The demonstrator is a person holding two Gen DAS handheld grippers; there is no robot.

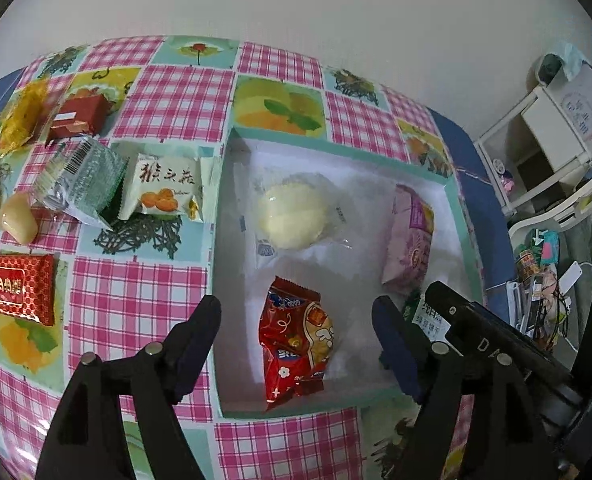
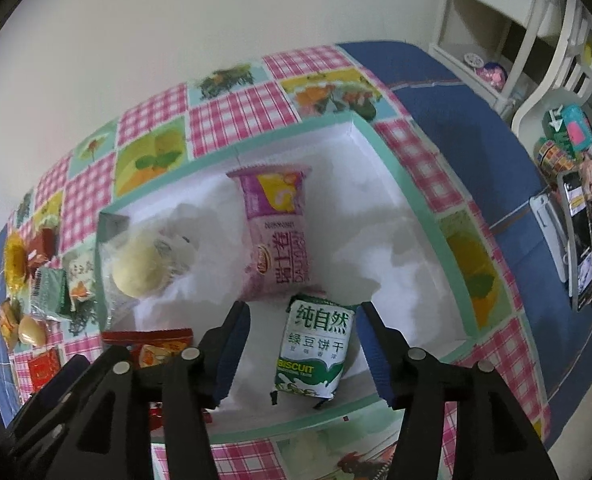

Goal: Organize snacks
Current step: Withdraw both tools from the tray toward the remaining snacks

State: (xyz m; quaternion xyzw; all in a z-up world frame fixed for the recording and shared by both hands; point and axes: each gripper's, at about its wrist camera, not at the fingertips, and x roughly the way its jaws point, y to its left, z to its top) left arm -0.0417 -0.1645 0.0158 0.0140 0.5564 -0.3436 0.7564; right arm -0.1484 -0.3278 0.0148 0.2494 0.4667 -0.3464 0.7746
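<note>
Blue-padded jaws of the right gripper (image 2: 302, 350) stand wide apart over the green biscuit pack (image 2: 315, 350), holding nothing; the pack lies flat in the white box (image 2: 410, 196), just below the pink roll pack (image 2: 278, 236). The left gripper (image 1: 296, 344) is wide open too, with nothing in it, above the red snack bag (image 1: 296, 340) in the same box; a clear-wrapped pale bun (image 1: 294, 216) lies further in. More snacks, such as the white cookie pack (image 1: 164, 190) and the red square pack (image 1: 18, 286), sit on the checked bench (image 1: 136, 292) left of the box.
</note>
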